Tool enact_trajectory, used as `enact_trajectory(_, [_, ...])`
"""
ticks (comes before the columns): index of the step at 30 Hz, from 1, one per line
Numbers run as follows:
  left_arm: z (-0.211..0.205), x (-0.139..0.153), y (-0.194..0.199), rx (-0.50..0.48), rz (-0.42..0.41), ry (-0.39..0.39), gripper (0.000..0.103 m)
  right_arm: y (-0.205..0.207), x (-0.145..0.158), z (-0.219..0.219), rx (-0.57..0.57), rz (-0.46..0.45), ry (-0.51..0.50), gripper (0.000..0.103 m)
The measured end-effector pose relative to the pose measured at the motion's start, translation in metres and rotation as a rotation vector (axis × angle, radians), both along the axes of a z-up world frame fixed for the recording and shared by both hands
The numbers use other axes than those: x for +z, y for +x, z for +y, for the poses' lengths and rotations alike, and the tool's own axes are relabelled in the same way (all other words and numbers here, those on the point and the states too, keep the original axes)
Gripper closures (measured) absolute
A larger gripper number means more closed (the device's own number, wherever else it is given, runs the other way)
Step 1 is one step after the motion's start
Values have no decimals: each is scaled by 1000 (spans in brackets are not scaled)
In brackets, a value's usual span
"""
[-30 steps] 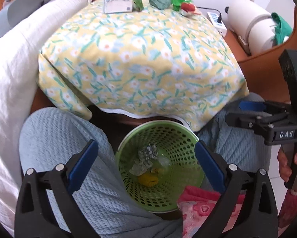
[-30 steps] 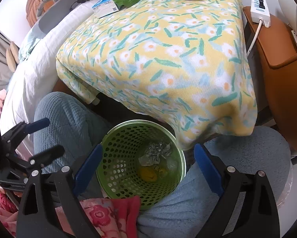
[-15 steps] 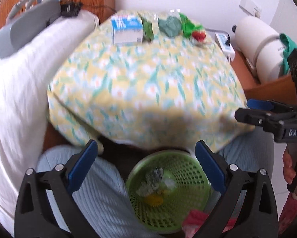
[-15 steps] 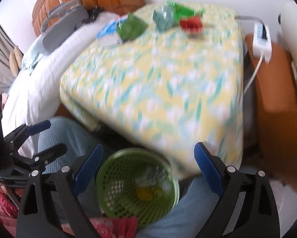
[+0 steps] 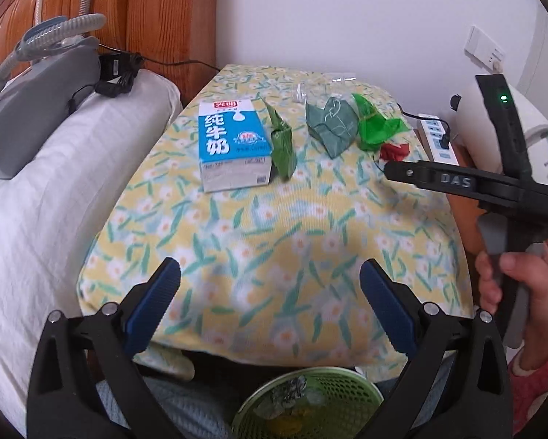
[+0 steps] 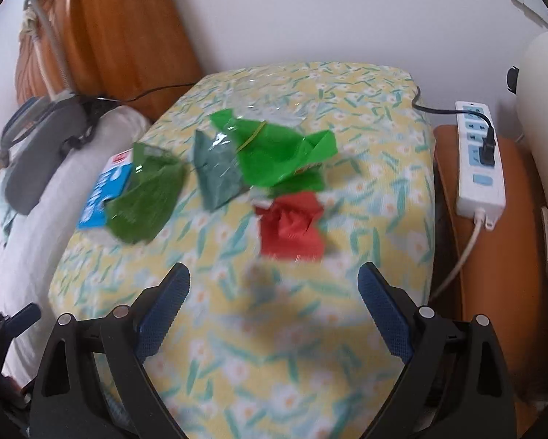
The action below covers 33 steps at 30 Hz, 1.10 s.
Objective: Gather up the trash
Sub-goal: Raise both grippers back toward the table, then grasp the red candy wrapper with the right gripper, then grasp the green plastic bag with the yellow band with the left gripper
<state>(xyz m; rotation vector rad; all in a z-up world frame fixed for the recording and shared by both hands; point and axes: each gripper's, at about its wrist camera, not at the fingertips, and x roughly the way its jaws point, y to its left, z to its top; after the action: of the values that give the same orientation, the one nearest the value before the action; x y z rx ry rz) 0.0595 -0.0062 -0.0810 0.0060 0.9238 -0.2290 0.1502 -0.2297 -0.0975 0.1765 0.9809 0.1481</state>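
On the flowered cloth lie a blue-and-white milk carton, a dark green wrapper, a teal wrapper, a bright green wrapper and a red wrapper. A clear plastic piece sits behind them. My left gripper hangs open over the cloth's near edge, empty. The green basket with trash shows at the bottom. My right gripper hovers short of the red wrapper; its jaws are wide, closing slightly, with nothing between them.
A white power strip with a plugged cable lies on the brown stand at the right. A white pillow with a grey hosed device flanks the left. A white appliance stands at far right. A wooden headboard is behind.
Both grippers rose from over the basket and swung forward over the flowered cloth. The basket slid to the bottom edge; the wrappers and carton now look nearer.
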Motion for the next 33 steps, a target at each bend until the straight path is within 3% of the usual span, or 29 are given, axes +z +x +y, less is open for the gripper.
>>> enact_trajectory(5, [-4,-4,19,7,7,-11,9,22,-12,5,4,21,-40,29])
enact_trajectory(11, [-11,-5,32,10,8,-12,9,23,-14,7,24,16,-87,64])
enact_trajectory(22, [-43,4,53,-28,-1,-22,9,-14,10,-7,-36,-50,-71,69])
enact_trajectory(26, [-62,14,76,-34,5,-68,9,-30,14,-15,-61,-60,-50,69])
enact_trajectory(33, [-102,21,117,-39,34,-81,9,-56,19,-21,-70,-72,-25,69])
